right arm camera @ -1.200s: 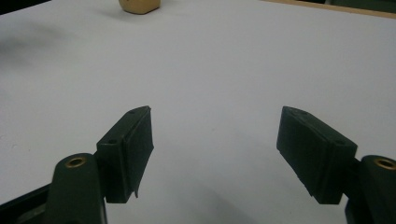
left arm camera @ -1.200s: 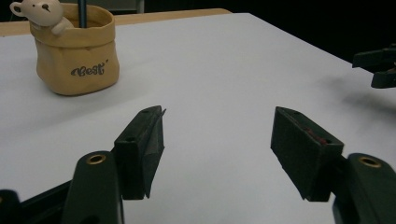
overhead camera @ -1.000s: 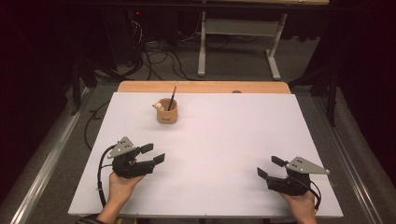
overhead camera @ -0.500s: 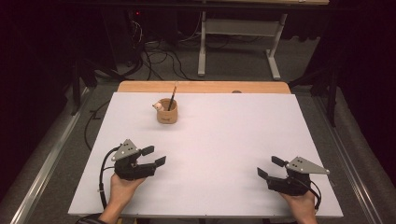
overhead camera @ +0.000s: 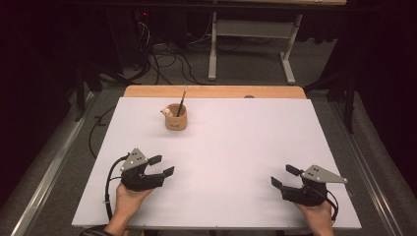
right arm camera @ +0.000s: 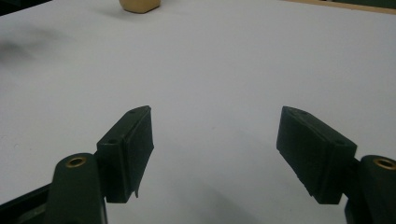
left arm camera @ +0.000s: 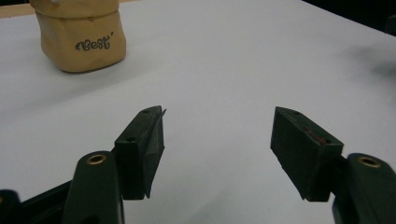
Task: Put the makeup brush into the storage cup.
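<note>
Both tongs rest near the counter's (overhead camera: 221,147) near edge, left tongs (overhead camera: 164,166) and right tongs (overhead camera: 279,176) gaping with nothing between. The tan cup (overhead camera: 176,117), holding a pencil (overhead camera: 181,104), stands far left, well apart.

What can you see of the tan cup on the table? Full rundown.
The tan cup is short and rounded, matte, ceramic-looking, with soft edges. Its side carries a dark script word, apparently "Best". It stands upright on the white table top, far-left of centre, near the wooden strip. A thin dark stick leans out of it, and something small and pale sits at its rim. No claw touches it.
</note>
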`<state>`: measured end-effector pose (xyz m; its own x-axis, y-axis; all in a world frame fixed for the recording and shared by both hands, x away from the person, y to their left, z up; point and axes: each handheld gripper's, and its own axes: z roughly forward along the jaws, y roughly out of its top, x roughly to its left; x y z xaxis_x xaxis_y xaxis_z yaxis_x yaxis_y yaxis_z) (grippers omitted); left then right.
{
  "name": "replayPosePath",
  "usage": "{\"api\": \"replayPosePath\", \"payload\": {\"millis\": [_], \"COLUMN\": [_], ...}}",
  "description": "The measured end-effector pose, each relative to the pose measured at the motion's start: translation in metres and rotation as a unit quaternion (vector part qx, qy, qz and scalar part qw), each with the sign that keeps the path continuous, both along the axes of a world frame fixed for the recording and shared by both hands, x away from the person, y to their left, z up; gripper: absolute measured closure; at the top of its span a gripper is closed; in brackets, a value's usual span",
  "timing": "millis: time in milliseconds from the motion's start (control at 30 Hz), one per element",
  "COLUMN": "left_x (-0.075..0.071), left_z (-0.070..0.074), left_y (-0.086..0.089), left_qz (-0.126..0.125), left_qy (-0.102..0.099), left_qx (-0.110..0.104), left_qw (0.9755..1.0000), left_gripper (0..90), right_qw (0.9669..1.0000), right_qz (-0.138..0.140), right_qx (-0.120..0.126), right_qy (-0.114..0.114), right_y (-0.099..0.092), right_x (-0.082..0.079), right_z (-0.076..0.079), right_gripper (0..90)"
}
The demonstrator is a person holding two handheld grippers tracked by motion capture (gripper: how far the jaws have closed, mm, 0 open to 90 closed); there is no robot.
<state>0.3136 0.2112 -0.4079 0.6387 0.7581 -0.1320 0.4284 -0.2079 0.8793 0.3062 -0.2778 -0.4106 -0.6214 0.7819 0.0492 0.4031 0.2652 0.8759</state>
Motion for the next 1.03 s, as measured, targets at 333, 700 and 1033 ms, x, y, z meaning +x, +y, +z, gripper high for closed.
{"api": "replayPosePath", "payload": {"millis": [333, 700, 1033], "left_x": [0.0020, 0.0006, 0.0013], "left_z": [-0.0012, 0.0005, 0.0004], "left_y": [-0.0009, -0.0001, 0.0005], "left_qz": [-0.003, 0.002, 0.004], "left_qy": [0.008, 0.004, 0.009], "left_qx": [0.001, -0.003, -0.005], "left_qw": [1.0000, 1.0000, 0.9999], "left_gripper": [35.3, 35.5, 35.6], "right_qw": [1.0000, 1.0000, 1.0000], "right_qz": [-0.003, -0.002, -0.001], "right_qx": [0.004, 0.005, 0.008], "right_qy": [0.002, 0.003, 0.002], "right_y": [-0.0022, -0.0033, -0.0062], "right_x": [0.0013, 0.0013, 0.0020], "right_z": [-0.0002, 0.0000, 0.0008], "right_gripper": [28.7, 28.8, 28.9]}}
